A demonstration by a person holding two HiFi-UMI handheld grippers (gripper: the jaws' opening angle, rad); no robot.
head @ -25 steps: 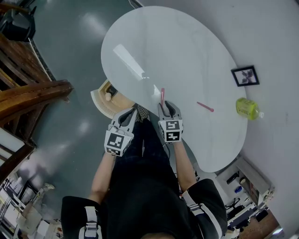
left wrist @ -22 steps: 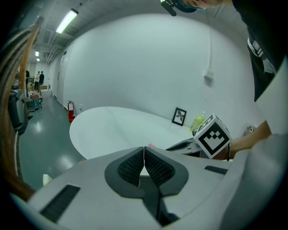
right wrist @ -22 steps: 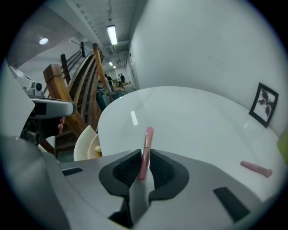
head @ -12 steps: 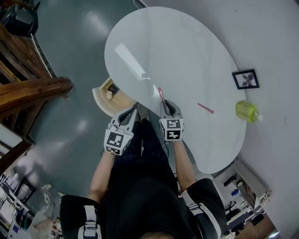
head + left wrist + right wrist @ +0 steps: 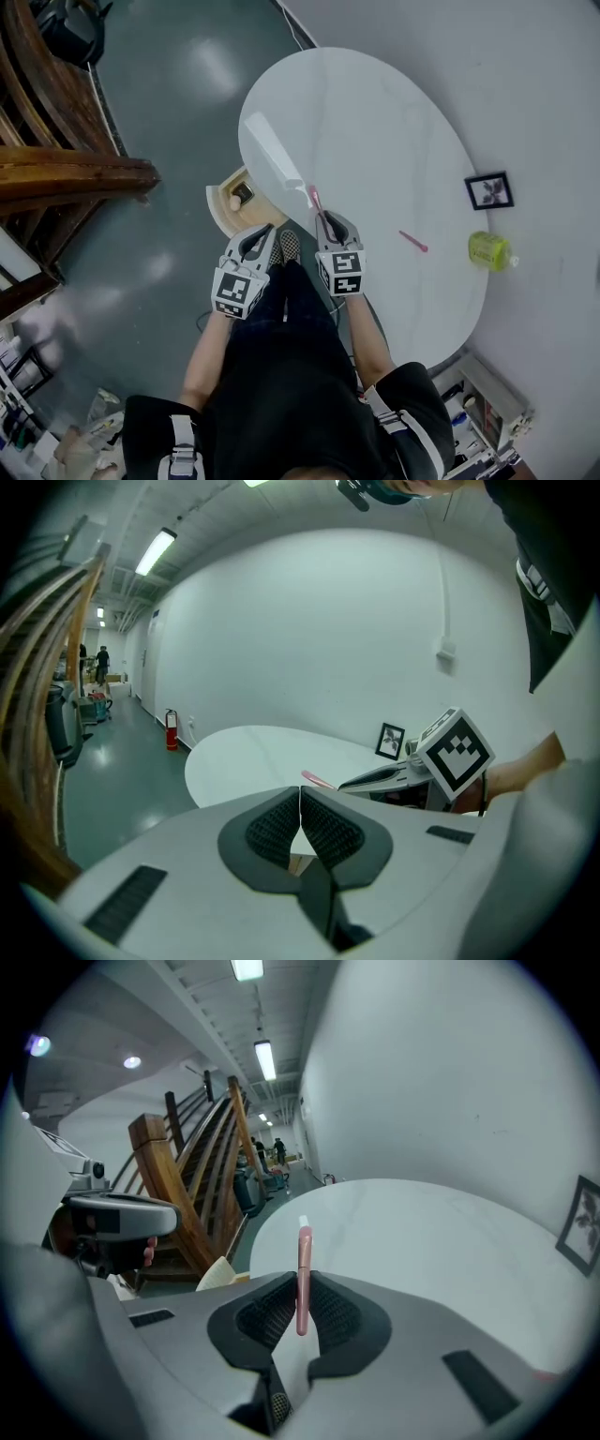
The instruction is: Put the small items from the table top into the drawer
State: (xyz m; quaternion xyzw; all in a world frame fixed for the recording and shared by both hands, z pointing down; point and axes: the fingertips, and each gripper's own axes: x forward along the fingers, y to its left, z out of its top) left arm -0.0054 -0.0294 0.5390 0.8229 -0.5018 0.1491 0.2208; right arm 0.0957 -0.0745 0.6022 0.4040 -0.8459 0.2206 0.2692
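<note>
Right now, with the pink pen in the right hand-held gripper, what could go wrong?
1. The right hand-held gripper has just closed its jaws on the pink pen near one end. Much of it sticks out, so it could pivot or slip.
2. The open drawer sits partly under the table edge and already holds items. The pen could catch the rim and fall.

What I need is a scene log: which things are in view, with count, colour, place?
table: one, white, centre
held pen: one, pink, in right gripper
loose pen: one, pink, lying on the table
bottle: one, yellow-green, table's right edge
picture frame: one, black, near the bottle
drawer: one, pale wood, open under table's left edge
staircase: one, brown wood, far left
left gripper: one, grey, shut, empty
right gripper: one, grey, jaws just closing onto held pen
</note>
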